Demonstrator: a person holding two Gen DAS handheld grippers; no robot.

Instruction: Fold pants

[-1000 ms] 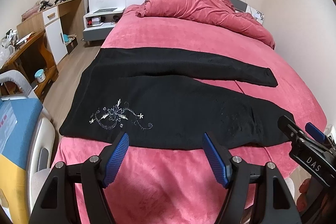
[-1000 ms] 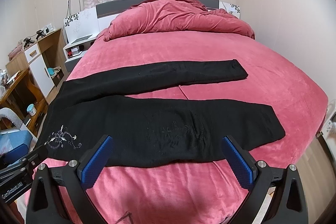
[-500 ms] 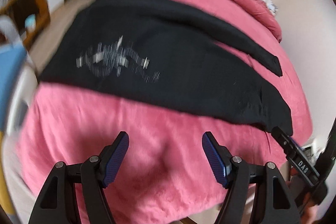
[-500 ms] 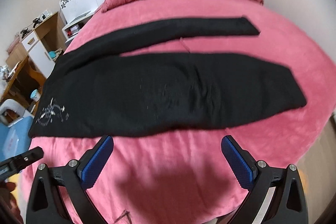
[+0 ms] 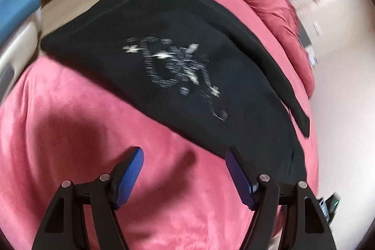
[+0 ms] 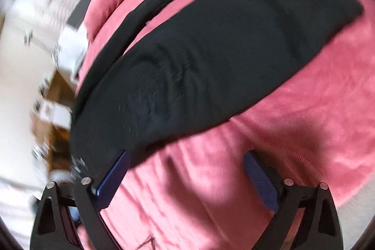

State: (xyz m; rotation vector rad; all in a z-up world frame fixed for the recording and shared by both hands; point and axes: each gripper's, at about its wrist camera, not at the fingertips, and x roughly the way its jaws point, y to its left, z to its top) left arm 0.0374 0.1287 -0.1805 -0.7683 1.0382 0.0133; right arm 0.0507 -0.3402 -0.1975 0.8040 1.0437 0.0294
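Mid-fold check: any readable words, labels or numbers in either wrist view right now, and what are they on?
No readable text in either view.
Silver embroidery on the black pants: a motion-smeared decorative motif, not legible as letters.
Small device at the left view's lower right edge: a green light, no readable text.

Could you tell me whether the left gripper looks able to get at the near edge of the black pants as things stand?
Probably yes. The left gripper is open above the pink bedspread, and the black pants edge lies just ahead of its fingers with nothing between.

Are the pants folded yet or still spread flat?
Spread. The pants lie flat on the bed with both legs apart, no fold. Both grippers, left and right, are open and hold nothing.
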